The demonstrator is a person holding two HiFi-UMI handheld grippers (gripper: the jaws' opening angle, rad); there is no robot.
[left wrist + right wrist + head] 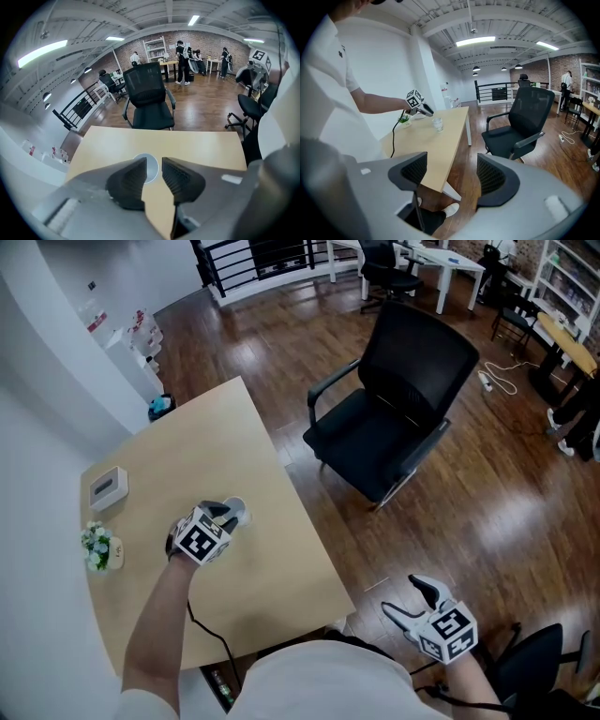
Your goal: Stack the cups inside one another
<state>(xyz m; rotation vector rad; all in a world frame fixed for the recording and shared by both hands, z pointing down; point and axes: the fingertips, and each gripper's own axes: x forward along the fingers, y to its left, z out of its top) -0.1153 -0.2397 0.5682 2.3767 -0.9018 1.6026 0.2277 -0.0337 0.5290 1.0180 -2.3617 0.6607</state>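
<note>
A clear cup [238, 513] stands upright on the light wooden table [253, 446]; whether others sit inside it I cannot tell. My left gripper [230, 515] points steeply down right over it. In the left gripper view the jaws stand a little apart, and the cup's round rim [149, 166] shows just past the left fingertip, with no pad pressing on it. The right gripper view shows the same cup [437, 124] under the left gripper [425, 111]. My right gripper [410, 599] hangs off the table, over the floor at the right, jaws wide apart and empty [452, 176].
A black office chair [394, 418] stands on the wood floor beside the table's right edge. On the table's left side are a small white box [108, 487] and a little potted plant [98, 547]. A black cable [211, 634] trails from the left gripper towards me.
</note>
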